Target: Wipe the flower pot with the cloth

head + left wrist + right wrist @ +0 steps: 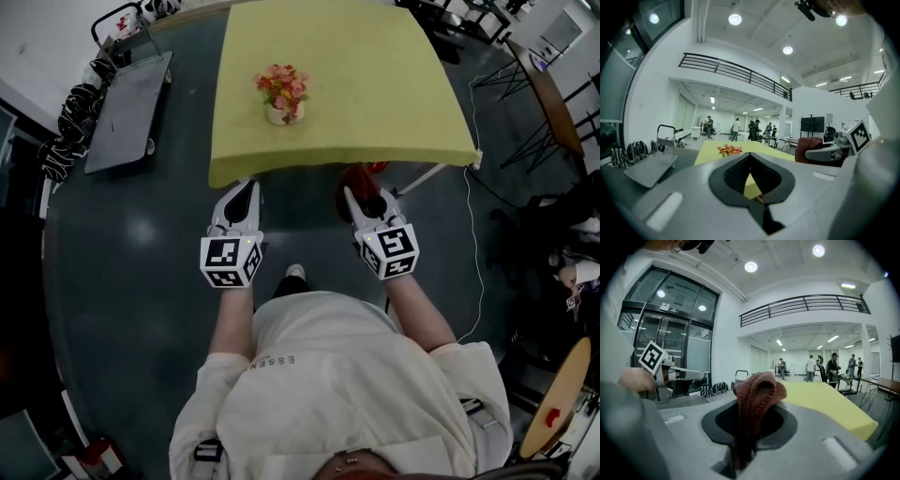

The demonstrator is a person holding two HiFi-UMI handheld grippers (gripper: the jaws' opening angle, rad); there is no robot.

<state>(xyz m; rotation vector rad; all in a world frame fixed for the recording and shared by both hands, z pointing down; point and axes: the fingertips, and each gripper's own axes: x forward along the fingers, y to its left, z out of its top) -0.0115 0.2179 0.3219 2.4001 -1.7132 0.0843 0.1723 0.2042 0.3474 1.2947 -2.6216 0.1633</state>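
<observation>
A small white flower pot (284, 113) with pink and orange flowers (729, 150) stands on the yellow table (375, 84), left of its middle. Both grippers hover in front of the table's near edge, apart from the pot. My left gripper (246, 194) is shut with nothing in it; its jaws meet in the left gripper view (751, 174). My right gripper (359, 192) is shut on a dark red knitted cloth (757, 394), which bunches above the jaws and reaches the table edge (358, 176) in the head view.
A grey flat trolley (127, 108) stands left of the table, with striped bags (66, 131) beside it. Chairs and tables fill the right side (553, 103). A white cable (473, 187) runs down the dark floor at the right. Several people stand far off (832, 366).
</observation>
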